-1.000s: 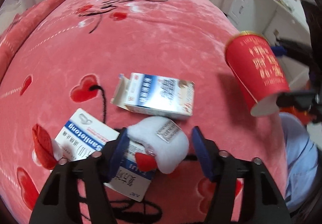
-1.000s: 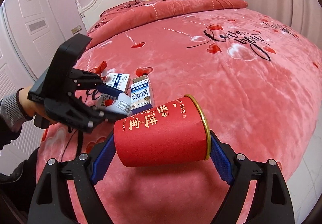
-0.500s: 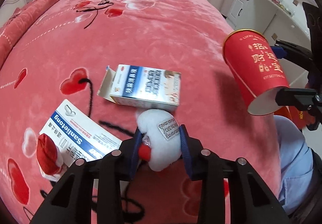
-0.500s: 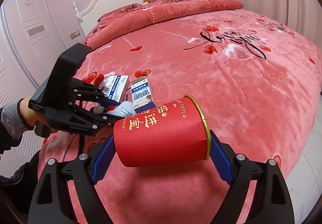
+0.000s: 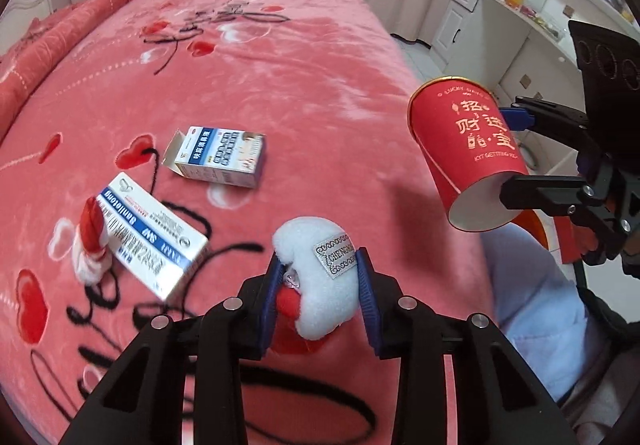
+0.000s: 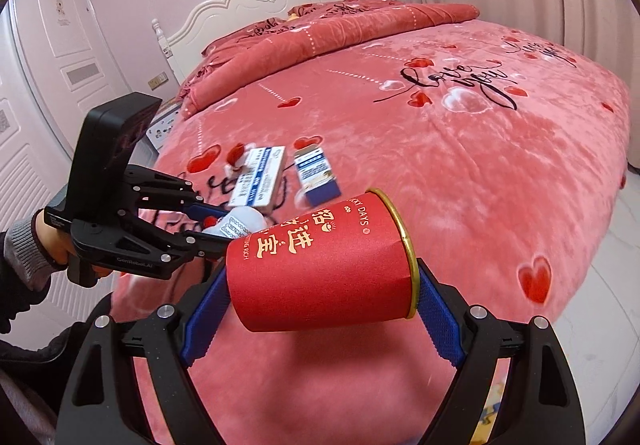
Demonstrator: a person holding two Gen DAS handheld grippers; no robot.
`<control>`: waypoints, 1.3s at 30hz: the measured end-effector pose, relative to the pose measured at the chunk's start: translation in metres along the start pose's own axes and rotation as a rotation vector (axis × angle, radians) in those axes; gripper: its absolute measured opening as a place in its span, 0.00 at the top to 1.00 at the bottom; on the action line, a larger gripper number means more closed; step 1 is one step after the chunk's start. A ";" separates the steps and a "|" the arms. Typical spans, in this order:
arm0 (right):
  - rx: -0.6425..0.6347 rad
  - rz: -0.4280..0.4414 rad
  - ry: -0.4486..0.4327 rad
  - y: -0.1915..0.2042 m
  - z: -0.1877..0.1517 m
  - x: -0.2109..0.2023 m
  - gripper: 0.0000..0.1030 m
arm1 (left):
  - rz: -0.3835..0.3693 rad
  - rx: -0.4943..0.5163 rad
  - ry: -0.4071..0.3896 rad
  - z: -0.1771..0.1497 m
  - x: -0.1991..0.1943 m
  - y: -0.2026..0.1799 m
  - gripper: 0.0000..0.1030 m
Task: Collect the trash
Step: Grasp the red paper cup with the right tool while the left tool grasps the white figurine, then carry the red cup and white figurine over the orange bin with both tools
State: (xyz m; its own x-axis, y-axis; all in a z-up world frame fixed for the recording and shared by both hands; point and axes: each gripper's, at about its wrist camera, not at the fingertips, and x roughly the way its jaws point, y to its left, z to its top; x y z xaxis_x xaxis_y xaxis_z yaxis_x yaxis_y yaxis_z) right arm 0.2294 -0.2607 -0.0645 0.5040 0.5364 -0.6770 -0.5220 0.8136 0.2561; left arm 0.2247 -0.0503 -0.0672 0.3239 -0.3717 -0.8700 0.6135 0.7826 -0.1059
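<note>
Grippers first: the left gripper (image 5: 320, 285) is clamped on a small white plush toy with red trim and a sewn label (image 5: 320, 277), which is held clear above the pink heart-printed plush bedspread (image 5: 280, 93). The right gripper (image 6: 320, 309) is clenched on a red paper cup with gold lettering and gold rim (image 6: 324, 265), held on its side, mouth turned away from the left gripper (image 6: 200, 229). Seen from the left wrist, the cup (image 5: 468, 149) is carried off the bed's edge, mouth tilted toward the bedspread. Next, a white-and-blue "Sanlietong" carton (image 5: 148, 233) is laid flat, with a red-and-white plush scrap (image 5: 90, 241) touching its end. Just beyond, a blue-and-white medicine box with an open flap (image 5: 220, 157) is lying on the cover. Farthest, a white carved headboard (image 6: 268, 1) is seen.
</note>
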 end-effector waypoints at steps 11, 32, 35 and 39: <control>0.026 0.041 -0.007 0.044 -0.050 -0.058 0.18 | 0.000 0.006 -0.044 -0.044 -0.049 -0.053 0.64; 0.219 -0.073 -0.113 0.020 -0.153 -0.180 0.18 | -0.114 0.179 -0.043 -0.042 -0.034 -0.181 0.64; 0.264 -0.131 -0.140 -0.002 -0.169 -0.205 0.18 | -0.145 0.231 -0.031 -0.029 -0.021 -0.205 0.63; 0.338 -0.213 -0.165 -0.030 -0.195 -0.236 0.18 | -0.188 0.301 -0.012 -0.012 -0.004 -0.235 0.63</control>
State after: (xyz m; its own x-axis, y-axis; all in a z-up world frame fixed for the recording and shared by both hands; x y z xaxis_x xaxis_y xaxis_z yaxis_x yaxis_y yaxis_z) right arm -0.0080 -0.4555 -0.0472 0.6937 0.3545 -0.6270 -0.1536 0.9233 0.3522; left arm 0.0708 -0.2270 -0.0447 0.1919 -0.5024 -0.8431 0.8475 0.5180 -0.1157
